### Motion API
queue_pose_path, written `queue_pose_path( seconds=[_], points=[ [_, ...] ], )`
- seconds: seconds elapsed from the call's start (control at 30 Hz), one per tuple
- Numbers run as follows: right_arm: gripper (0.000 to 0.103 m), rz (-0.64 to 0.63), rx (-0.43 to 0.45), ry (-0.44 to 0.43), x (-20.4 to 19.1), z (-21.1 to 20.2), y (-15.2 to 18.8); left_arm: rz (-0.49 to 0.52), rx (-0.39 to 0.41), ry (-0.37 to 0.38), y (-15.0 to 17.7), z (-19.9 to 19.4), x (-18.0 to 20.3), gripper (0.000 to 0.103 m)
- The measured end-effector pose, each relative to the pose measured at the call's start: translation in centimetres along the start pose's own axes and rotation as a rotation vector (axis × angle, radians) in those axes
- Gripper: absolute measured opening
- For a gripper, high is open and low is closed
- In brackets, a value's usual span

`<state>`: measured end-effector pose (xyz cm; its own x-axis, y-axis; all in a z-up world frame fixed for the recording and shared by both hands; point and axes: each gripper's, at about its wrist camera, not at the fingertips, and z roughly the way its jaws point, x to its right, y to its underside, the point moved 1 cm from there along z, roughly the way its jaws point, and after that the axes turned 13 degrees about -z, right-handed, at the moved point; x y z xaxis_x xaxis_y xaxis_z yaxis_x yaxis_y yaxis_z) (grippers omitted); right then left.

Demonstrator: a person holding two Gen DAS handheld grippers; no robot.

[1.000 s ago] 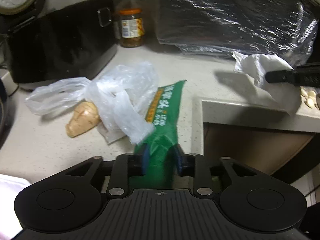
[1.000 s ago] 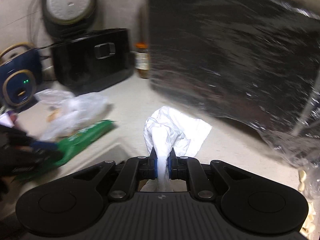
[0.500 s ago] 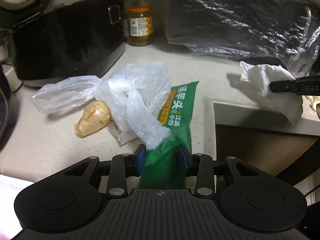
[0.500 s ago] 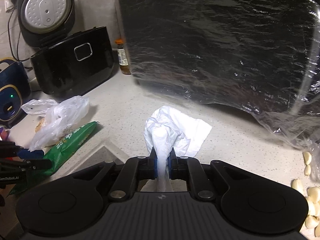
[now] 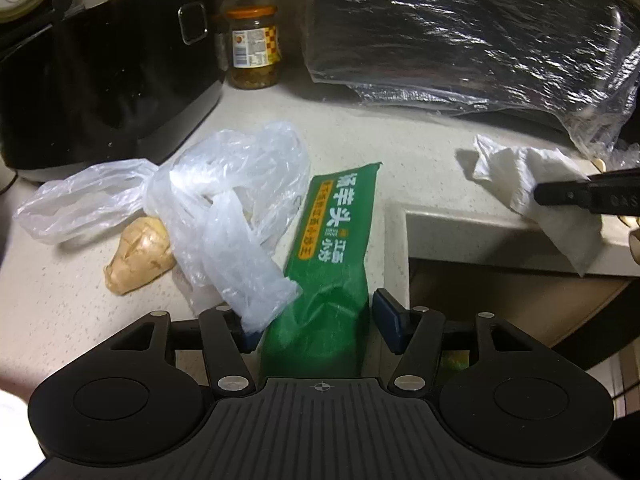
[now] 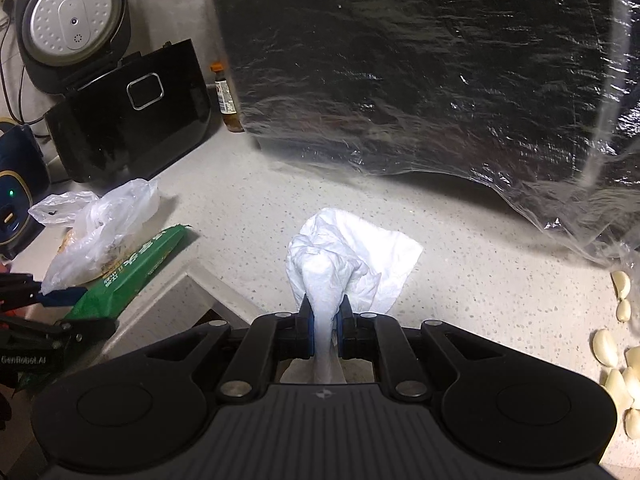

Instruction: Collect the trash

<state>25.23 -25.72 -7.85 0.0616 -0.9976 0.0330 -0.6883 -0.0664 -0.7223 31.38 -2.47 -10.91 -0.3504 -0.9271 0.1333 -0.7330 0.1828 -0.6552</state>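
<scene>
While the plastic-wrapped black appliance (image 6: 420,72) filled the back of the speckled countertop (image 6: 460,280), the rice cooker (image 5: 100,80) stood at its left. My left gripper (image 5: 316,320) had just been opening; its jaws stood wide, the green snack packet (image 5: 332,248) lying loose between them, a crumpled clear plastic bag (image 5: 224,208) draped beside it. My right gripper (image 6: 324,326) stayed clamped on the white paper towel (image 6: 344,256). Garlic cloves (image 6: 616,360) lay far right.
</scene>
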Motion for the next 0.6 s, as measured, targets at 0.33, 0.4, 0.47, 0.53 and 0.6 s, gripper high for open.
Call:
queue_pose_path(
  seconds=[0.33,0.4,0.47,0.53,0.6],
  points=[
    [0.063,-0.082,0.095,0.055,-0.2,-2.1,-0.1,-0.113,0.037,-0.014,0.3,-0.5,-0.5,0.033],
    [0.063,-0.091,0.082,0.047,-0.2,-1.6,-0.3,-0.17,0.048,0.001,0.3,-0.8,-1.3,0.029],
    [0.065,-0.093,0.063,0.016,-0.1,-0.7,-0.6,-0.21,0.055,0.009,0.5,-1.1,-1.7,0.025],
    [0.065,-0.064,0.038,-0.003,0.2,0.4,-0.9,-0.244,0.062,0.032,0.8,-1.6,-2.1,0.023],
    [0.065,-0.025,0.013,-0.028,0.6,1.4,-1.1,-0.272,0.072,0.052,1.2,-2.5,-2.4,0.023]
  ],
)
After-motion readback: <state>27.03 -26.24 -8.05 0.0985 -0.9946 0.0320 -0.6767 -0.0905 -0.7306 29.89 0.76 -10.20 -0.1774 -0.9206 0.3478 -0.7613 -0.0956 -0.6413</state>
